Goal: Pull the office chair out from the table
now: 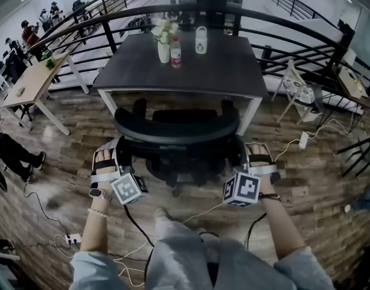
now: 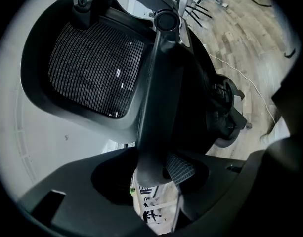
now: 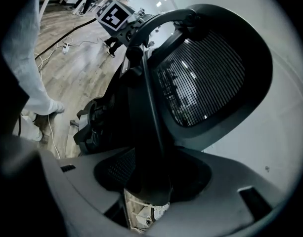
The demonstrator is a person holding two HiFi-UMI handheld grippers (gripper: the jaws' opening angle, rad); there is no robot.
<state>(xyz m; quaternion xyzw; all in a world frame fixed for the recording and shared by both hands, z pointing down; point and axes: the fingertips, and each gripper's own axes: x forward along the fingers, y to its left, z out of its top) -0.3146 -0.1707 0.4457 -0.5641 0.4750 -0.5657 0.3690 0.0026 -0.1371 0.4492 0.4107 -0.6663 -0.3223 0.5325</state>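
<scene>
Nearest risk: cables (image 1: 136, 225) cross the floor between my legs (image 1: 172, 252) and the chair base (image 1: 175, 183). If the wheels roll back over them I expect a snag or a sudden stop. I could also trip on the same run when stepping back.

Left hand-held gripper (image 1: 121, 153) is clamped on the left edge of the chair (image 1: 175, 132) back. Its own view shows the thick frame seated between the jaws, so they stand wide. Right hand-held gripper (image 1: 241, 154) holds the right edge the same way.

Both grips are on smooth, curved plastic. A jerky pull could let the frame slide out of one side. The chair swivels, so an uneven pull from the two sides would turn the back instead of rolling the base.

The chair stands on the near side of the bench (image 1: 142, 77), between its white legs, with its back toward me. The armrests (image 1: 139, 109) end close to the front edge, and I can't tell from the head view whether they are clear of it. If one is still under, it could catch the edge or a leg.

A knock there would shake the top. The flower vase (image 1: 164, 48), bottle (image 1: 175, 54) and jar (image 1: 201, 40) all stand upright near the far side. The vase looks the likeliest to topple.
</scene>
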